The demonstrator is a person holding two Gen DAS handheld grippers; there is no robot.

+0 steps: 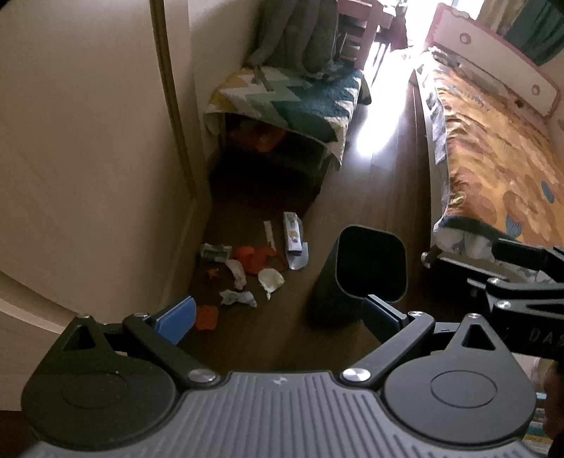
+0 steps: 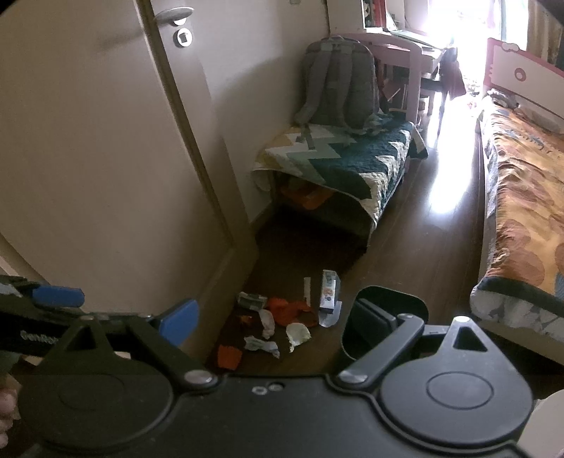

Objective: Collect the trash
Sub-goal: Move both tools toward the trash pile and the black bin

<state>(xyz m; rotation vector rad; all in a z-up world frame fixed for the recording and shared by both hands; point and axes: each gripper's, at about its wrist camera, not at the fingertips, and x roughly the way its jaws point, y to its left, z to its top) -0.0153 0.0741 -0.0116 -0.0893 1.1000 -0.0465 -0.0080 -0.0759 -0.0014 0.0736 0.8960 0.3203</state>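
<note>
— Looking along the left gripper [image 1: 278, 311], what lies on the dark wooden floor [image 1: 370, 176]?

— A scatter of trash sits at about eleven o'clock from the blue finger pads [image 1: 176, 319], close to the cream wall [image 1: 88, 158]: a crumpled white tissue [image 1: 238, 297], a pale yellowish curled scrap [image 1: 270, 280], a red crumpled wrapper [image 1: 255, 259], a small orange-red piece [image 1: 206, 317], a grey-green crushed packet [image 1: 215, 252] and a long white-and-purple printed carton [image 1: 292, 234] lying flat.

— And the bin?

— The dark rounded-square plastic bin [image 1: 370, 267] stands upright at one o'clock from the trash, just beside it, its mouth open.

— How do the jaws stand?

— Both grippers are spread wide with nothing between the fingers. The right gripper [image 2: 278, 319] hangs above the same litter; its right finger overlaps the bin's rim in the right wrist view.

— What fills the rest of the room?

— At twelve o'clock a low bench under a teal-and-white zigzag quilt [image 2: 345, 158] carries a grey backpack [image 2: 338, 84] leaning on the wall. At three o'clock runs a bed with an orange patterned cover [image 2: 528, 197]. At ten o'clock is a cream door with a metal handle [image 2: 174, 16].
</note>
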